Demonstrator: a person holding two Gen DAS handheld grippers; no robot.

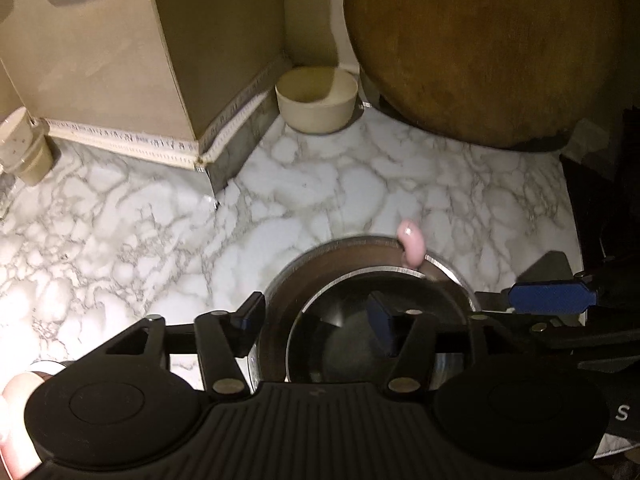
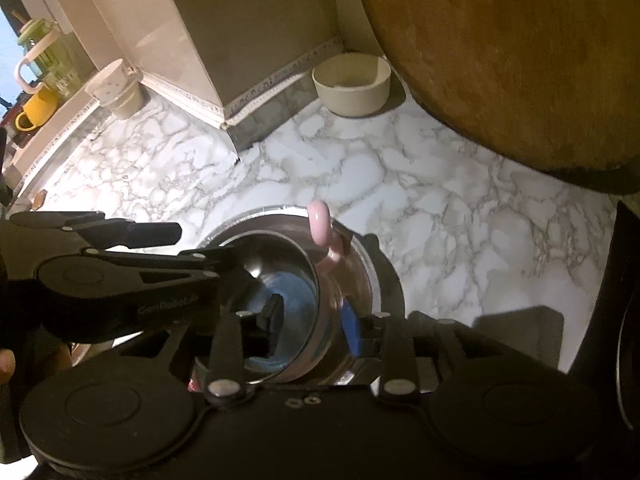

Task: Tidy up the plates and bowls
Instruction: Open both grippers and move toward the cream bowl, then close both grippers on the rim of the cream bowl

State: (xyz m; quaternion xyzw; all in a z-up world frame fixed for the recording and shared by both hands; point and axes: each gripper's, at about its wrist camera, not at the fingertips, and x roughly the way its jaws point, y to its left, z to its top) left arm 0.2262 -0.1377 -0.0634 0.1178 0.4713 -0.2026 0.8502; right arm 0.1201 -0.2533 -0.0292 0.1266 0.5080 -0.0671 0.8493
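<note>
My left jaws (image 1: 316,316) and right jaws (image 2: 314,330) stand parted astride the steel bowl's (image 2: 280,280) rim, nested on the marble counter (image 1: 340,184); lift straight, avoiding the pink handle (image 2: 320,220).

- Ahead of me the marble counter (image 1: 120,240) spreads wide.
- A round wooden board (image 1: 480,48) leans at the back.
- A yellow mug (image 2: 38,110) sits far left.
</note>
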